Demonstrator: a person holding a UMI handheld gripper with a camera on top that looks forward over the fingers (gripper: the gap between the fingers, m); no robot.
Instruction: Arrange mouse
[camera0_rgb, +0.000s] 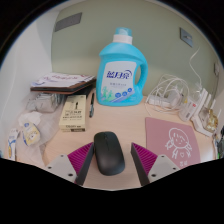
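A black computer mouse (108, 153) lies on the beige table (125, 118), between my gripper's (111, 150) two fingers. The left pink pad (80, 160) sits close against the mouse's side. A small gap shows between the mouse and the right pad (143, 160). The mouse rests on the table and the fingers stand open around it. A pink mat with a line drawing (172, 140) lies just right of the right finger.
A blue detergent bottle (122, 72) stands beyond the mouse. A small box (73, 112), a pen (92, 105) and a dark book (60, 86) lie to the left. A white power strip with cables (195, 100) lies at the right.
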